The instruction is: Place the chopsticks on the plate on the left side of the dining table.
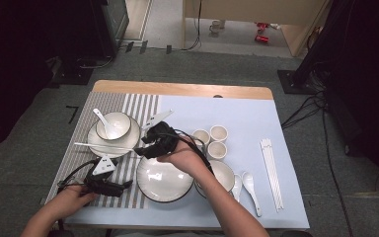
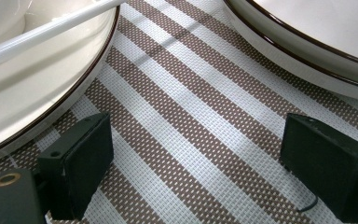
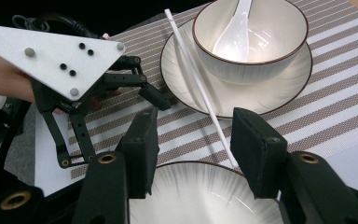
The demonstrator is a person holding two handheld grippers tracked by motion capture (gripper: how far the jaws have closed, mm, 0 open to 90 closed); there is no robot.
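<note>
With the right tool (image 3: 191, 154) spread and empty just short of the chopsticks (image 3: 193, 84), both sticks should be pinched together, while the left tool (image 2: 191, 163) rests spread.

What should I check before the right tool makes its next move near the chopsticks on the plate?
1. Right tool open: ok, jaws apart with nothing pressed between them.
2. Chopsticks released: ok, they lie across the rim of the small plate, with the near tips reaching the large plate.
3. Chopsticks stable: cannot tell, they rest slanted on the rim and may roll.
4. Bowl seated on the small plate, spoon inside: ok.
5. Left tool out of the way: ok, open over the striped mat, beside the plates, holding nothing.
6. Spare chopsticks at the table's right side: ok, untouched.
</note>
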